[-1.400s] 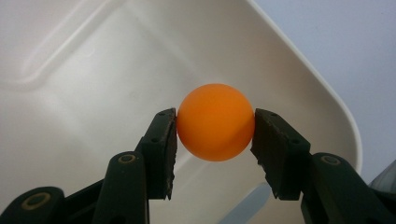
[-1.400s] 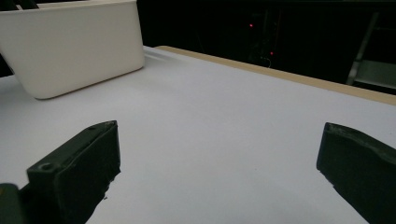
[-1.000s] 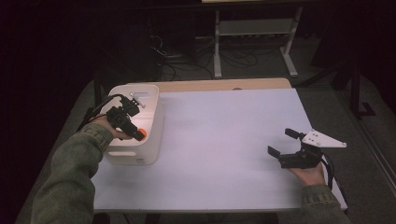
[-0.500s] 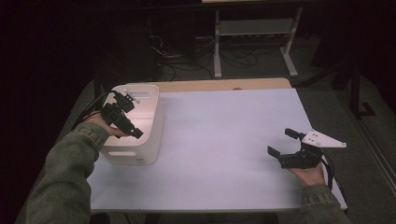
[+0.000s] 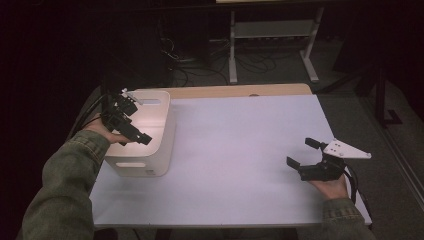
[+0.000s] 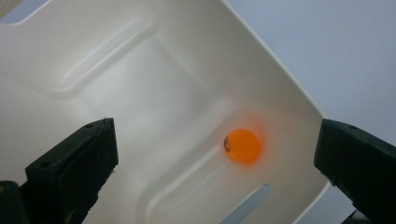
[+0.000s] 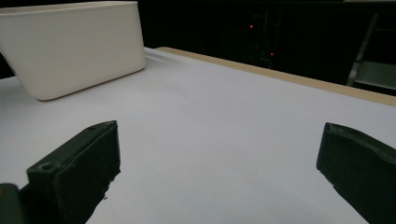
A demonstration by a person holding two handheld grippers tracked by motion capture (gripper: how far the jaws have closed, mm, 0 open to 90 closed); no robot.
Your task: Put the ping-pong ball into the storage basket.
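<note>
The orange ball [image 6: 242, 146] had been released onto the floor of the white bin [image 5: 165, 125], at nine o'clock on the table [image 5: 240, 150]. The left gripper [image 5: 131, 131] was held above it, jaws just opened wide and empty; the right gripper [image 5: 306, 152] was parked open at four o'clock.

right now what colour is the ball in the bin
Orange, with a small dark mark on one side. The ball shows best in the left gripper view, lying on the cream bin floor.

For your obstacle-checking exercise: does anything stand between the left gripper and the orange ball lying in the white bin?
Nothing visible does. The left gripper hangs above the white bin, jaws just opened wide, nothing between them. The orange ball lies on the bin's floor below, unobstructed.
</note>
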